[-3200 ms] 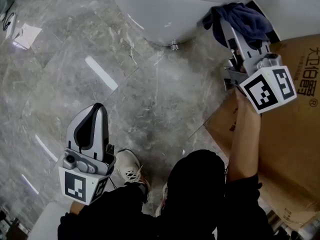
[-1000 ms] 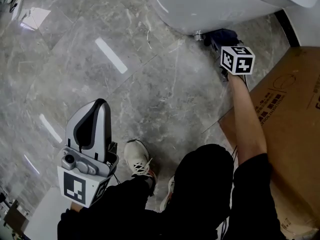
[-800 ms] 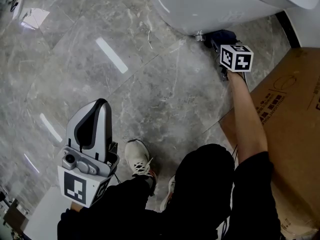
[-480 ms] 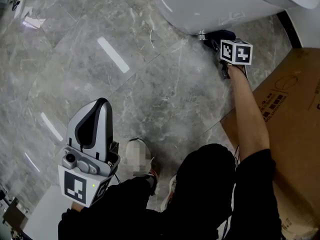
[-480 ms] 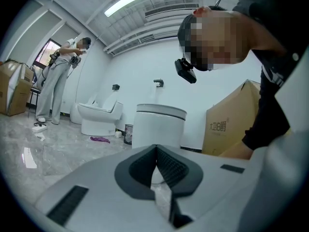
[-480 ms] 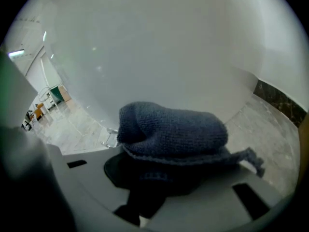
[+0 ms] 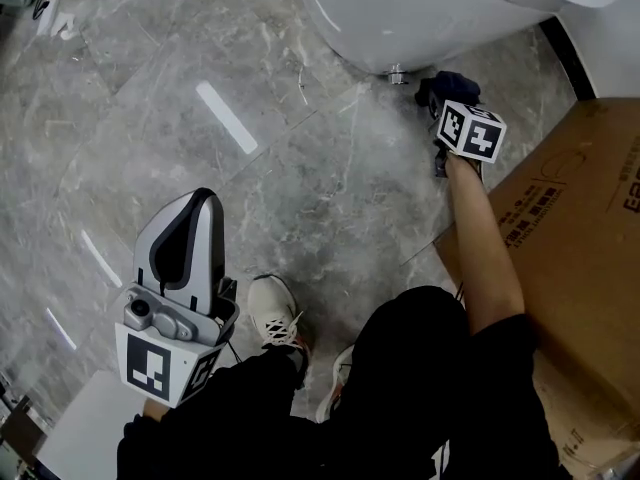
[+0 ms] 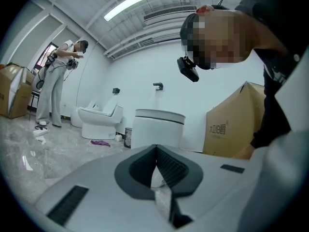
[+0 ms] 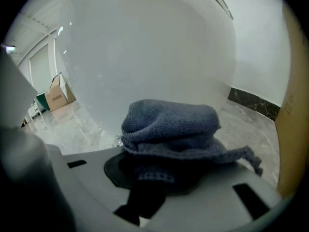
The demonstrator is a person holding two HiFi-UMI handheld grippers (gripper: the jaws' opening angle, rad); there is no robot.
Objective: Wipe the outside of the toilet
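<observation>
Right gripper is clamping down on a blue-grey knitted cloth. The jaws are closing on the lower folds while the rest of it is bunching up over the tips. That bundle is sitting down at the foot of the white toilet, just beside the little metal fitting where the bowl is meeting the floor. In the right gripper view the toilet's curved side is filling the frame right behind the cloth; can't tell if the two are actually touching.

Left gripper is doing nothing. Its jaws are pressing together at the tips with nothing between them, as the left gripper view is showing.

Pose-wise, the right forearm is bare and stretching straight out and down toward the toilet's base. The left gripper is hanging back low over the grey marble floor, near the person's white shoe, tips pointing away from the body.

A cardboard box is lying alongside the right arm. There's dark print on it, too small to read here. In the left gripper view a box is carrying Chinese characters I can't make out for sure.
</observation>
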